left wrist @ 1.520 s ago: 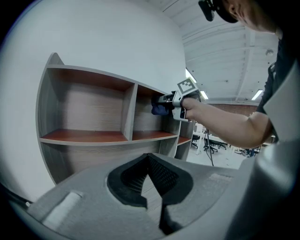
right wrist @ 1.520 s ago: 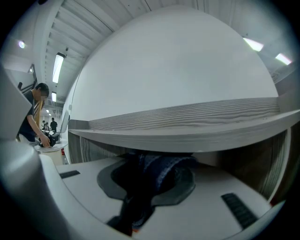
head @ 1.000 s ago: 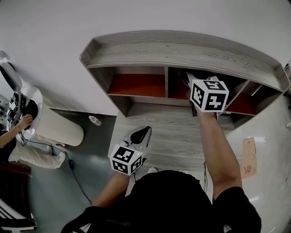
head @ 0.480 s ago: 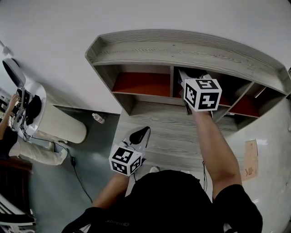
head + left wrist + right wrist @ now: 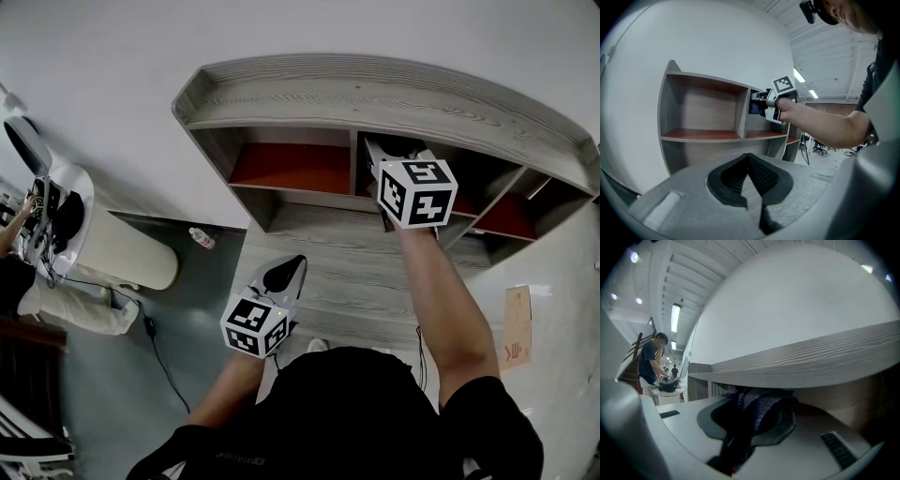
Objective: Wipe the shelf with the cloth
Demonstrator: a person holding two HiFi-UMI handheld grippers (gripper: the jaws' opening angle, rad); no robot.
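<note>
The grey wood shelf has red-brown inner boards and stands against a white wall. My right gripper reaches into its middle compartment, under the top board. It is shut on a dark blue cloth, which bulges between the pads. In the left gripper view the same cloth shows ahead of the right gripper at the compartment's mouth. My left gripper hangs low in front of the shelf, apart from it. Its pads meet at the tips with nothing between them.
A white round table stands at the left with a person at it. A small bottle and a cable lie on the floor. A brown card lies at the right. The left compartment holds nothing.
The right gripper with the cloth has shifted a little to the left inside the middle compartment. The left gripper has hardly moved.
</note>
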